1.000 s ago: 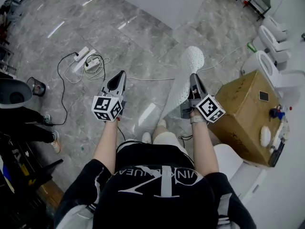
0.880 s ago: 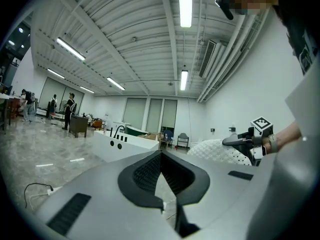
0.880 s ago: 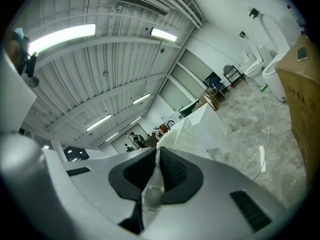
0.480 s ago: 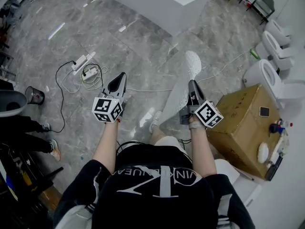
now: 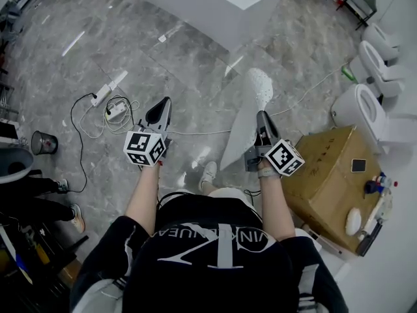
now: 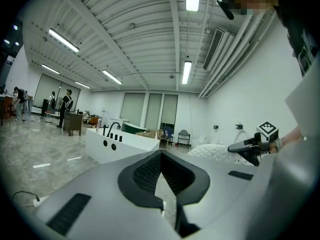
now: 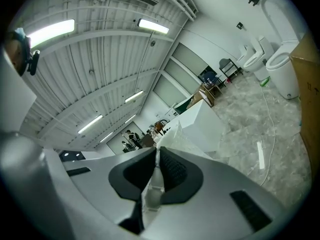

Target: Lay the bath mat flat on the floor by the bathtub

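Our right gripper has its jaws pinched tight on the mat, held up in the air and reaching toward the tub at 12 o'clock. Our left gripper, at its 9 o'clock, has its jaws together and holds nothing.

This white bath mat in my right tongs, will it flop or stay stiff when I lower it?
Probably bendy, not limp: the bath mat hangs from the right tongs as one broad curved sheet, not bunched. Likely light, since one edge pinch carries it. Its dotted texture may grip.
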`<move>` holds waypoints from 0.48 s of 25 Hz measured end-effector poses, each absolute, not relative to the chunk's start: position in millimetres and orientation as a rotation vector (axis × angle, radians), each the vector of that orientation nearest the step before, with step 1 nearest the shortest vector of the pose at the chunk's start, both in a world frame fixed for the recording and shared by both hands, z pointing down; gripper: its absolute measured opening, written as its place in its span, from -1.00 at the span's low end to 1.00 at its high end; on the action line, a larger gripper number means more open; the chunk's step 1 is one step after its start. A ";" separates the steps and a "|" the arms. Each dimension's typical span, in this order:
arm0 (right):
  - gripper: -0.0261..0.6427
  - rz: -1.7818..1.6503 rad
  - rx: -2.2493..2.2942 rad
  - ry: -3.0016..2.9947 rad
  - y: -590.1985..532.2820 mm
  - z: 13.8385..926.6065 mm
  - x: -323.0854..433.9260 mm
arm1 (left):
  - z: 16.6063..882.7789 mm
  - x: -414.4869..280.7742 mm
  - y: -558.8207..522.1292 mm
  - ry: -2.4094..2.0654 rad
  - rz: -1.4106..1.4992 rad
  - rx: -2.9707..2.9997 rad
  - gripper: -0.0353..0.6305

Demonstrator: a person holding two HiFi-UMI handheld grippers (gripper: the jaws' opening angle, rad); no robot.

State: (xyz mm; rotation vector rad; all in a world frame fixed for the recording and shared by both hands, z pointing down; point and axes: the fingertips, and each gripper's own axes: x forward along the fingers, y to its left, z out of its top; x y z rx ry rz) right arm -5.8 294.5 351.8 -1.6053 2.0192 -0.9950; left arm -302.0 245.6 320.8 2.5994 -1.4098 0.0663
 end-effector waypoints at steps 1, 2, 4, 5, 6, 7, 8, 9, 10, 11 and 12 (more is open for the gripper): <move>-0.80 -0.996 -1.608 2.017 287.3 352.8 -0.8 | 322.1 -297.5 237.5 -1.407 0.070 2.599 -0.85; -0.80 -0.997 -1.610 2.017 280.3 353.8 4.4 | 323.4 -292.8 229.7 -1.405 0.072 2.598 -0.85; -0.80 -0.997 -1.615 2.019 266.2 355.2 16.1 | 325.5 -282.8 214.2 -1.404 0.071 2.592 -0.85; -0.80 -0.997 -1.617 2.019 259.0 355.6 22.1 | 326.2 -277.6 206.5 -1.404 0.068 2.590 -0.85; -0.80 -0.996 -1.620 2.019 251.9 355.5 27.7 | 326.8 -272.4 199.0 -1.402 0.067 2.589 -0.85; -0.80 -0.994 -1.624 2.020 245.0 355.2 32.6 | 327.4 -267.3 191.8 -1.398 0.068 2.591 -0.85; -0.80 -0.991 -1.627 2.021 238.1 354.7 36.9 | 328.0 -262.7 184.6 -1.393 0.070 2.594 -0.85; -0.80 -0.987 -1.629 2.021 231.4 354.0 40.6 | 328.5 -258.4 177.6 -1.387 0.072 2.597 -0.85; -0.80 -0.984 -1.629 2.021 225.1 353.3 44.1 | 328.8 -254.2 170.8 -1.383 0.072 2.599 -0.85; -0.80 -0.981 -1.628 2.019 219.3 352.9 47.7 | 329.1 -250.1 164.5 -1.378 0.072 2.601 -0.85; -0.80 -0.980 -1.627 2.019 213.7 352.7 51.4 | 329.3 -245.8 158.5 -1.373 0.071 2.604 -0.85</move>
